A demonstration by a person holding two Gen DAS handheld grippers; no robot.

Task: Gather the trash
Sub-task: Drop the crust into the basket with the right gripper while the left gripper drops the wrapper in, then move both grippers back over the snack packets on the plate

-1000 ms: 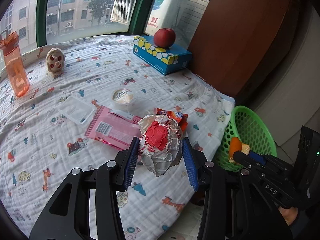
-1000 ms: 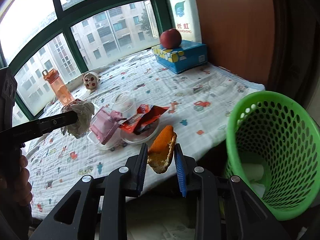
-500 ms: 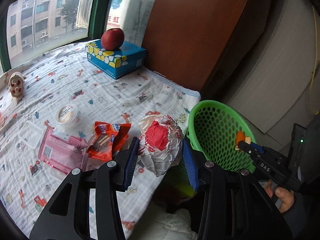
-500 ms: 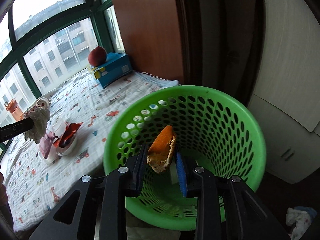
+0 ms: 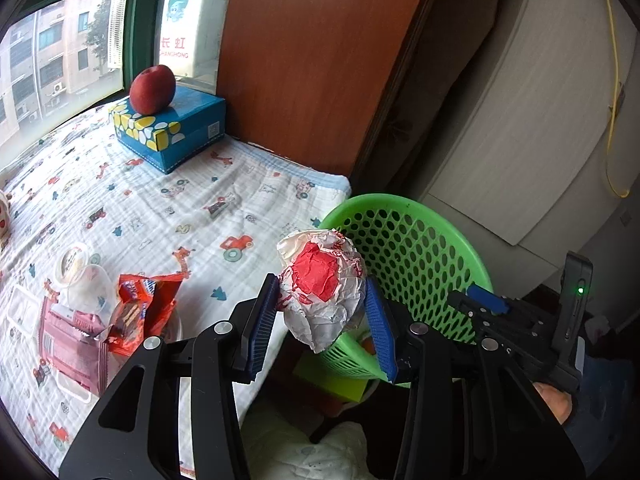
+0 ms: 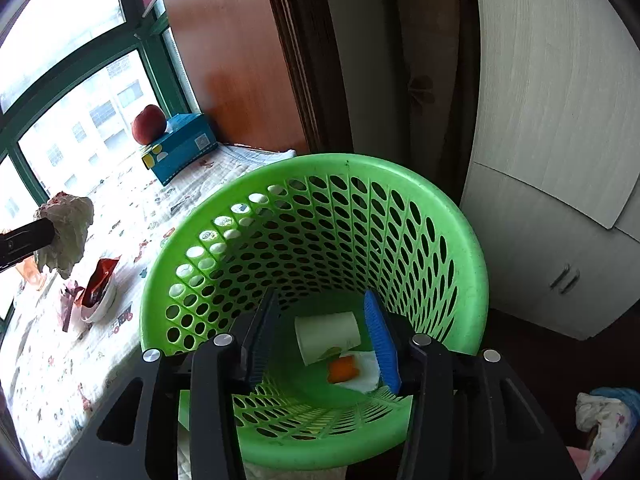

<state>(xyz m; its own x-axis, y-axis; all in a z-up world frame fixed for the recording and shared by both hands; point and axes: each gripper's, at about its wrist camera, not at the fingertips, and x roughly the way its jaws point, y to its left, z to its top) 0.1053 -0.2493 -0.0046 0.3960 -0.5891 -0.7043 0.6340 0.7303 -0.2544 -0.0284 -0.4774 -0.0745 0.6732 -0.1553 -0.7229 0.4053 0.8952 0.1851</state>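
Right claw (image 6: 326, 336) opening, empty, angled into green basket (image 6: 460, 216); left claw (image 5: 322, 320) clamps crumpled wrapper (image 5: 322, 284).

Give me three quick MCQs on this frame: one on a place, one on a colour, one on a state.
1. Where does the apple sit?
A. in the basket
B. on the blue box
C. on the bare blanket

2. What colour is the basket?
A. green
B. orange
C. white

3. What is between the pads of the left tool?
A. nothing
B. a paper cup
C. a crumpled paper wrapper

Key:
1 B: the apple rests on top of the blue box by the window.
2 A: its perforated wall and rim are bright green in both views.
3 C: the crumpled paper wrapper, white with a red patch, is pressed between both blue pads. The right tool is opening, with nothing between its pads, above the paper cup and orange piece in the basket.
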